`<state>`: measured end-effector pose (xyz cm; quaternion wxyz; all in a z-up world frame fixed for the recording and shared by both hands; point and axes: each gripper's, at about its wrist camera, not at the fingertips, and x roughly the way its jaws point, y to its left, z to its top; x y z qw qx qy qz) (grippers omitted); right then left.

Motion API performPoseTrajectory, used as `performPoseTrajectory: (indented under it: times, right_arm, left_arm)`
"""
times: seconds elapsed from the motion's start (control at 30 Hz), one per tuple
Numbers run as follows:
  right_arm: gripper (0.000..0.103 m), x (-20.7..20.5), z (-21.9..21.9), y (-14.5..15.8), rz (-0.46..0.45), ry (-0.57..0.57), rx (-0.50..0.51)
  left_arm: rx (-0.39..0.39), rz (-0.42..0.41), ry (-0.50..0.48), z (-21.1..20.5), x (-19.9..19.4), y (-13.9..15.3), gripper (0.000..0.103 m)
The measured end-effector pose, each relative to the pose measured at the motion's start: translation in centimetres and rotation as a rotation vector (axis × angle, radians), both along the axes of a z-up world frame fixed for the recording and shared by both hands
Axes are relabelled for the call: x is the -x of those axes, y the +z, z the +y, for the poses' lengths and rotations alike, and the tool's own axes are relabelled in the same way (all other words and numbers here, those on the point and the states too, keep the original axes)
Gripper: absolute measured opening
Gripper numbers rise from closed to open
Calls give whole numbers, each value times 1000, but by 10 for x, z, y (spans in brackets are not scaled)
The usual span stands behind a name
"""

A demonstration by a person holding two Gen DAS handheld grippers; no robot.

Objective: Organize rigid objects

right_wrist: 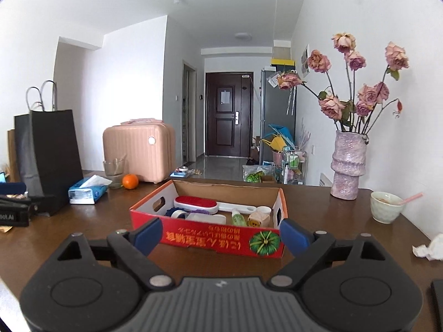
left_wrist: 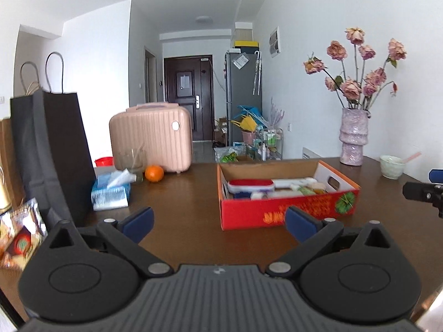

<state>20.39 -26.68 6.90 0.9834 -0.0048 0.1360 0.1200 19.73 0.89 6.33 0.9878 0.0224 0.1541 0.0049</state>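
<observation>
Nearest in each wrist view is the tool itself. The left gripper [left_wrist: 218,222] hangs over the brown table [left_wrist: 180,229] with its blue pads spread wide and nothing between them. The right gripper [right_wrist: 221,235] is likewise spread wide and empty, its pads framing the near wall of the box [right_wrist: 210,238] without touching it.

The red cardboard box sits open-topped on the table, just ahead of the right gripper and ahead and to the right of the left one. Inside lie the rigid items: a red-and-white case [right_wrist: 196,204], a white long-handled piece [right_wrist: 238,208], a small green bottle [right_wrist: 238,218], a tape roll [right_wrist: 178,214] and a pale cube-like container [right_wrist: 258,219]. A pumpkin picture marks the box's near wall.

To the left, a tissue pack [right_wrist: 87,191] lies beside a black paper bag [right_wrist: 48,157]. Behind the tissues stand a glass [right_wrist: 113,169] and an orange [right_wrist: 130,181], with a pink case [right_wrist: 139,152] just behind them. On the right, near the wall, a bowl [right_wrist: 386,207] holds a pink straw, and a vase [right_wrist: 348,166] of dried roses stands farther back. A crumpled tissue [right_wrist: 429,249] lies at the right edge.

Beyond the table, the hallway ends at a dark door [right_wrist: 229,114].
</observation>
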Motion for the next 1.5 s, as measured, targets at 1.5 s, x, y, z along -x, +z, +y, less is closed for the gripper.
performPoseTrajectory:
  times: [1.5]
  right_arm:
    - [102, 186, 9, -44, -55, 36, 27]
  left_arm:
    - [1, -64, -47, -13, 165, -31, 103]
